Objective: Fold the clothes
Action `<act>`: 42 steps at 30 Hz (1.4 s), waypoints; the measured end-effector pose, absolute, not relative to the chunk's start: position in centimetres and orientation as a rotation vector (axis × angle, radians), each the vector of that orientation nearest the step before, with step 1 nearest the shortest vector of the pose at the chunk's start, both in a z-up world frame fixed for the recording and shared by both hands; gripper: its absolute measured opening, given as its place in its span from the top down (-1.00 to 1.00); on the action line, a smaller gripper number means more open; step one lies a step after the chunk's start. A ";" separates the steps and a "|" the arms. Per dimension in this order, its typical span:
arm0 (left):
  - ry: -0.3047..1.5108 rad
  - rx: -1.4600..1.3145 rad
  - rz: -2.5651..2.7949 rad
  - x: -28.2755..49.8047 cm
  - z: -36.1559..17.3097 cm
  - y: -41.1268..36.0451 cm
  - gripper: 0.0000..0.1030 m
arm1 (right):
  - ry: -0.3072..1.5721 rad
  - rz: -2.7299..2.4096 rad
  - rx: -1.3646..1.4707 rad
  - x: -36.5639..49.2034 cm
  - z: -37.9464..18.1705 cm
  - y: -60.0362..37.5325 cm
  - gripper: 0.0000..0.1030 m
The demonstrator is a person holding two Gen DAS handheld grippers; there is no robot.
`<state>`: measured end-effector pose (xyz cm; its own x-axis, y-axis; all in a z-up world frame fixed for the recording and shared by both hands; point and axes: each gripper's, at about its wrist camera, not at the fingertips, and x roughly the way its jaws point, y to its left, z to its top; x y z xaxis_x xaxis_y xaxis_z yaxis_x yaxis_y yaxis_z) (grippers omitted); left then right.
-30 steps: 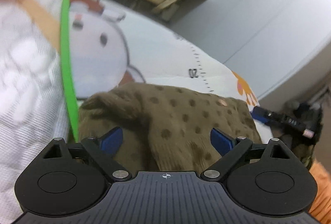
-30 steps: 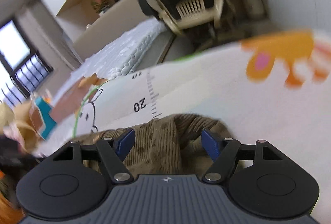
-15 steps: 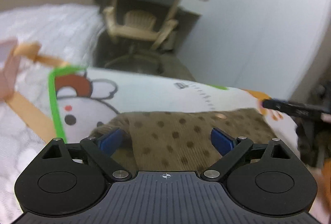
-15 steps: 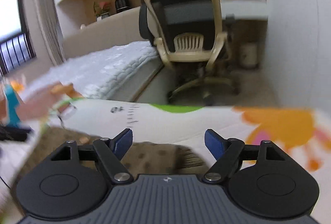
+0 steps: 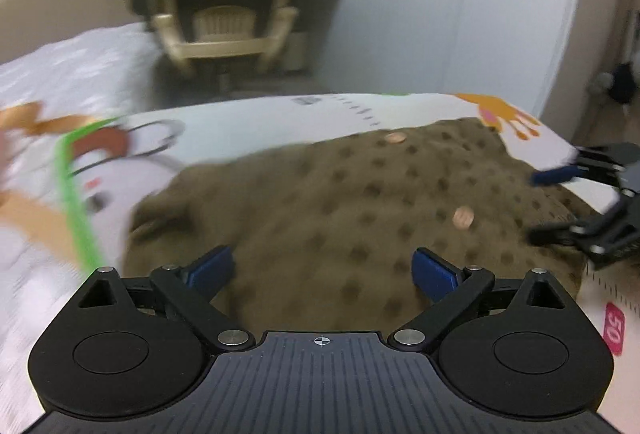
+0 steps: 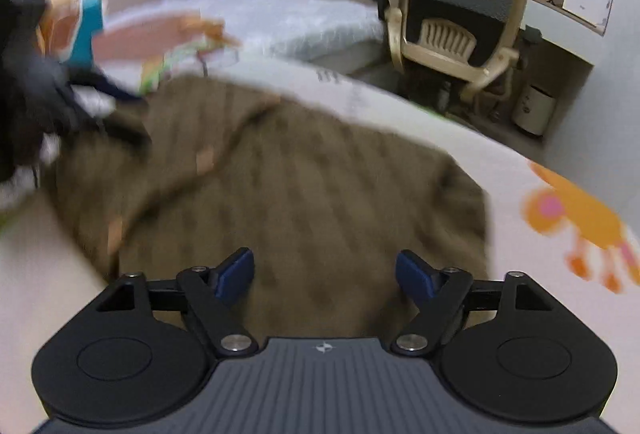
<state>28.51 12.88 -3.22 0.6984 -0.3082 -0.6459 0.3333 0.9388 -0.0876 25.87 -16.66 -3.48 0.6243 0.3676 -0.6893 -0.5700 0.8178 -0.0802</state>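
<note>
Both grippers lifted and pulled back since 1 s ago: more of the brown dotted knit garment (image 5: 360,201) now shows ahead of me, and it looks spread flatter on the white cartoon-print mat (image 5: 248,129) than the bunched lump it was

State now:
- left gripper (image 5: 323,270): jaws wide apart, blue pads clear of the cloth, nothing held
- right gripper (image 6: 325,276): same, jaws wide apart, empty
- right gripper also shows at the right edge of the left view, near the garment's right side; I can't say if it touches
- garment lies on the mat under and ahead of both grippers, 2 round tan buttons (image 5: 463,216) facing up

Step, my read: spread/flatten looks done or nearly so, no fold started. Next move calls for picking 2 matching points on 1 edge or a sleeve, closing both jaws on a single layer, then carrying it over evenly so the fold line stays straight

Hard to make out:
- heavy motion blur in both views, especially the right
- near hem hidden under the gripper bodies
- can't tell sleeves from body, or front from back
- beige mesh office chair (image 6: 456,17) behind the mat, not relevant
</note>
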 end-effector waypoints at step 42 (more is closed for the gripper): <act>0.640 -0.205 -0.397 24.1 -2.2 8.5 -0.73 | 0.652 0.557 -0.258 21.7 -5.1 -15.9 0.06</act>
<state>24.13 8.54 -2.23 0.7303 -0.4204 -0.5384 0.2955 0.9051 -0.3059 21.66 -15.86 -5.07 0.6562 0.4066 -0.6357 -0.5640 0.8239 -0.0552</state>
